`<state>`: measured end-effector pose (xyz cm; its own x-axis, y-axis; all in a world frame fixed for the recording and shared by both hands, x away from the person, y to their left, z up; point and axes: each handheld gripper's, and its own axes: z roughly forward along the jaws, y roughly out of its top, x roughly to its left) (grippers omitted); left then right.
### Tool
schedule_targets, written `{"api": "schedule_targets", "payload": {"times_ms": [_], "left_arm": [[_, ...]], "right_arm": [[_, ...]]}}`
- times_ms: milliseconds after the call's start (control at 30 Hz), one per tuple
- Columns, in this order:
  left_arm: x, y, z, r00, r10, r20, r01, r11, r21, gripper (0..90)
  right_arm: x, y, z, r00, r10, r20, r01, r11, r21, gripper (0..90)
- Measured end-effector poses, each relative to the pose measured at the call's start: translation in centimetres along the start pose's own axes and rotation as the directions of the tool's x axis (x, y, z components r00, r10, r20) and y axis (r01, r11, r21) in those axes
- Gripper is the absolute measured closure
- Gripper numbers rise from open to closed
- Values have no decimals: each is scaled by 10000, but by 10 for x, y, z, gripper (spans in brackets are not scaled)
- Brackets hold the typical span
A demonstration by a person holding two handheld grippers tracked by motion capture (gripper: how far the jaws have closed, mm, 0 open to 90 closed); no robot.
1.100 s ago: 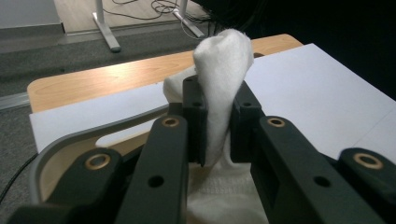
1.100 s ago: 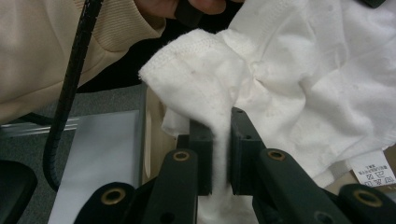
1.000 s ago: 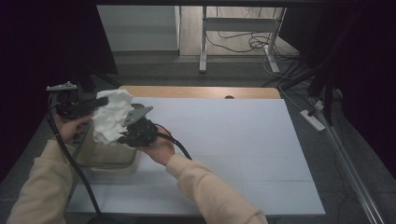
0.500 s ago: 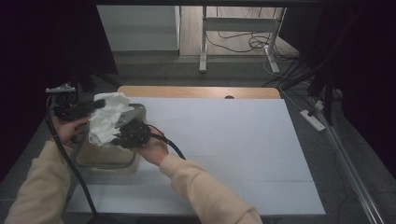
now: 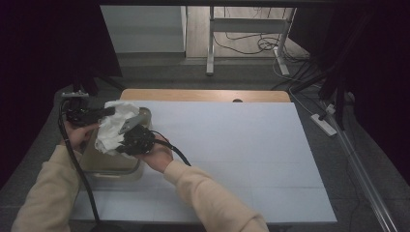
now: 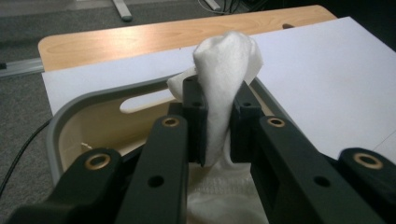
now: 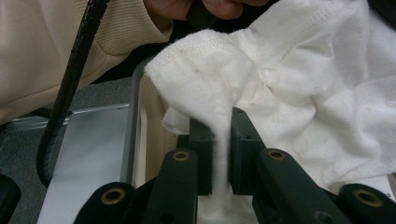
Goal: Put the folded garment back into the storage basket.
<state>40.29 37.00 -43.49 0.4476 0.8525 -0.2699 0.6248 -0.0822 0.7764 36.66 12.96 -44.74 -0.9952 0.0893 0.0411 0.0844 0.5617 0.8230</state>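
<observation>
The tray (image 5: 109, 166) sits at the table's (image 5: 232, 159) left edge; the white cloth (image 5: 112, 129) hangs over it, bunched, its lower end inside the rim. The left gripper (image 5: 104, 112) and right gripper (image 5: 126, 129) each have jaws nearly closed, pinching 1 fold of cloth. The tray floor beneath the cloth is hidden. The white sheet (image 5: 241, 145) to the right lies open and unobstructed.
</observation>
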Motion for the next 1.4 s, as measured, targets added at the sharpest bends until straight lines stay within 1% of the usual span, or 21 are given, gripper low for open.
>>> {"api": "schedule_targets", "payload": {"times_ms": [333, 500, 567, 600, 633, 667, 700, 733, 767, 833, 900, 1000, 1067, 1233, 1400], "left_arm": [[2, -2, 8, 10000, -67, 18, 67, 9998, 206, 786], [2, -2, 12, 9999, -111, -48, 113, 9995, 294, 786], [3, -2, 14, 9999, -143, -69, 145, 9994, 316, 785], [3, -2, 15, 9997, -174, -197, 181, 9992, 365, 781], [2, -1, 17, 9968, -254, -765, 287, 9986, 436, 756], [2, 0, 19, 9898, -319, -1387, 398, 9977, 549, 642], [2, 1, 20, 9873, -310, -1559, 418, 9969, 663, 481], [3, 1, 20, 9883, -331, -1486, 434, 9968, 665, 415], [2, 1, 19, 9889, -320, -1452, 408, 9975, 580, 399], [0, 2, 15, 9896, -230, -1418, 295, 9986, 435, 351], [-4, 3, 11, 9924, -89, -1226, 127, 9995, 299, 351], [-11, 4, 8, 9954, 126, -955, -101, 9996, 261, 346], [-16, 5, 7, 9967, 189, -789, -169, 9995, 256, 344], [-29, 5, 8, 9969, 586, -521, -561, 9973, 480, 336], [-43, 5, 9, 9968, 754, -269, -740, 9960, 505, 338]], "right_arm": [[-1, -4, 5, 9999, 69, -93, -68, 9998, 192, 816], [-1, -4, 7, 9999, 52, -90, -49, 9995, 302, 815], [-2, -5, 9, 9999, 148, -78, -146, 9994, 322, 814], [-3, -5, 10, 9997, 193, -116, -189, 9992, 356, 807], [-3, -6, 11, 9994, 248, -222, -240, 9991, 345, 773], [-4, -7, 13, 9986, 293, -442, -285, 9994, 199, 674], [-5, -7, 15, 9974, 499, -526, -490, 9986, 172, 562], [-6, -8, 15, 9958, 745, -527, -738, 9972, 150, 529], [-6, -8, 15, 9948, 865, -533, -864, 9962, 39, 489], [-6, -8, 10, 9923, 1032, -679, -1041, 9945, -103, 456], [-7, -8, 4, 9940, 986, -466, -999, 9946, -270, 444], [-9, -11, -8, 9951, 977, -142, -982, 9941, -464, 435], [-11, -13, -17, 9943, 1062, 0, -1060, 9926, -594, 433], [-17, -20, -44, 9928, 1159, 311, -1130, 9901, -830, 433], [-25, -34, -69, 9883, 1359, 693, -1293, 9873, -922, 435]]}}
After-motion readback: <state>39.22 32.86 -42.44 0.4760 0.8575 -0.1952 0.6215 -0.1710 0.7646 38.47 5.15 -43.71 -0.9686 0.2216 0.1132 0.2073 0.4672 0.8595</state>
